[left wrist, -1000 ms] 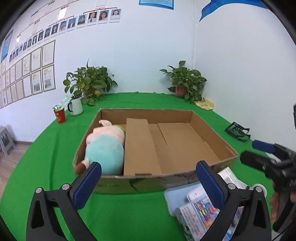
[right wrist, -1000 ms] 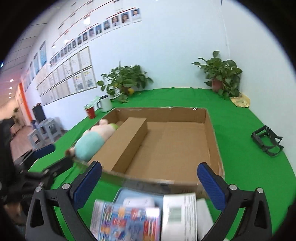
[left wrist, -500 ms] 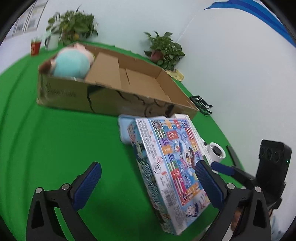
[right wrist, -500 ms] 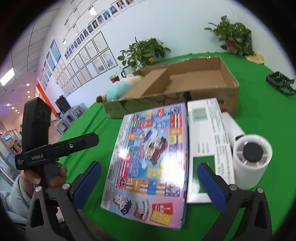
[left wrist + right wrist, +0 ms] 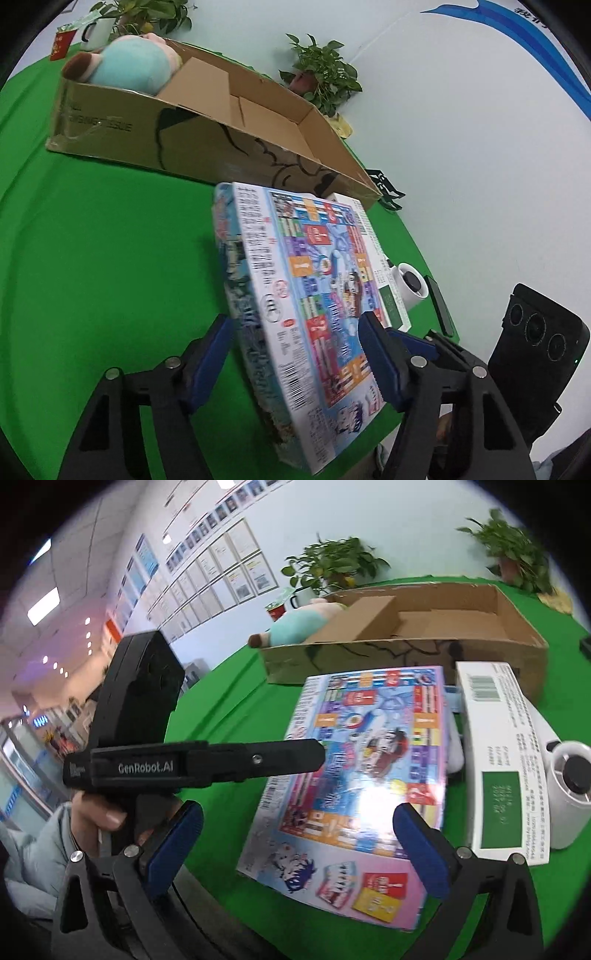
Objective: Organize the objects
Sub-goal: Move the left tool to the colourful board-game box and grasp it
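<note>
A colourful flat game box [image 5: 317, 295] lies on the green table in front of a cardboard box [image 5: 207, 136]; it also shows in the right wrist view [image 5: 369, 768]. My left gripper [image 5: 295, 354] has its blue pads on either side of the game box's near left edge, closing on it. My right gripper [image 5: 299, 845] is open and empty above the box's near end. A teal and pink plush toy [image 5: 129, 66] lies in the cardboard box's left compartment. The cardboard box [image 5: 424, 627] has a divider inside.
A white and green carton [image 5: 506, 760] lies right of the game box, with a white round roll [image 5: 572, 779] beside it. Potted plants [image 5: 321, 81], a white mug [image 5: 96, 33] and a red cup [image 5: 61, 44] stand at the back. A black holder [image 5: 386, 188] sits at the right.
Both grippers have dropped from above the cardboard box to the game box. My left gripper's fingers have narrowed around the game box's edge. The left gripper now shows in the right wrist view.
</note>
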The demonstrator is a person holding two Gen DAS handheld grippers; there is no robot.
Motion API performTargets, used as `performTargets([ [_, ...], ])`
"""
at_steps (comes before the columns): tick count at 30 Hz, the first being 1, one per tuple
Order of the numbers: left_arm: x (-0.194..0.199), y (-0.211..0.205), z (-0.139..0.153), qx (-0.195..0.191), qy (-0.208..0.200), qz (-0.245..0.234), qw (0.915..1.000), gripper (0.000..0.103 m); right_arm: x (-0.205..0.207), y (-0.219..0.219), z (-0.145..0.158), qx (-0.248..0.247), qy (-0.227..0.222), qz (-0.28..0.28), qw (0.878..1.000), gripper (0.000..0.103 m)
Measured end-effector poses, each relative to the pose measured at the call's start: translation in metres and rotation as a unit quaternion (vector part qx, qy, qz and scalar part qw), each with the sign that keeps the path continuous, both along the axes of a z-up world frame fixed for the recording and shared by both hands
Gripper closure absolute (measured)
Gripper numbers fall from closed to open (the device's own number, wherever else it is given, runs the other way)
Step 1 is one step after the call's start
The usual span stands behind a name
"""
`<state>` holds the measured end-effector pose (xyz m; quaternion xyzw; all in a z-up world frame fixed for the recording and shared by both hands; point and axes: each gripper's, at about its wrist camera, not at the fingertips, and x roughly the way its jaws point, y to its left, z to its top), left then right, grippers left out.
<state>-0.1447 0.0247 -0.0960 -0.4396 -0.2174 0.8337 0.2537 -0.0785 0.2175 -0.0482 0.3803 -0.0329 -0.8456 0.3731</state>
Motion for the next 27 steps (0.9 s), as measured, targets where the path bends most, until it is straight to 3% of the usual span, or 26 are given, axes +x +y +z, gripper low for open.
performTargets([
  [3, 0.001, -0.008, -0.001, -0.009, -0.008, 0.012, 0.9999, 0.035, -0.002, 0.008, 0.003, -0.001, 0.006, -0.029, 1.000, 0.001],
  [6, 0.000, -0.002, -0.004, -0.008, -0.011, -0.005, 0.9999, 0.035, -0.012, 0.023, 0.002, -0.015, -0.016, -0.050, 0.999, 0.001],
  [9, -0.003, 0.004, -0.009, 0.002, -0.021, -0.011, 0.9997, 0.035, -0.018, 0.026, 0.001, 0.021, -0.009, -0.077, 0.997, 0.001],
  [11, -0.004, 0.008, -0.013, 0.010, -0.026, -0.013, 0.9995, 0.037, -0.026, 0.030, -0.004, 0.016, -0.033, -0.085, 0.996, 0.001],
  [14, -0.007, 0.010, -0.015, 0.002, -0.029, -0.013, 0.9995, 0.048, -0.031, 0.029, -0.004, 0.002, -0.044, -0.075, 0.996, 0.001],
  [18, -0.009, 0.003, -0.015, -0.009, -0.026, 0.002, 0.9996, 0.048, -0.028, 0.009, -0.009, 0.016, -0.044, -0.052, 0.998, 0.000],
  [27, 0.005, -0.037, -0.010, -0.030, -0.034, 0.003, 0.9990, 0.049, -0.013, -0.011, -0.014, -0.030, -0.073, -0.005, 0.997, 0.000],
])
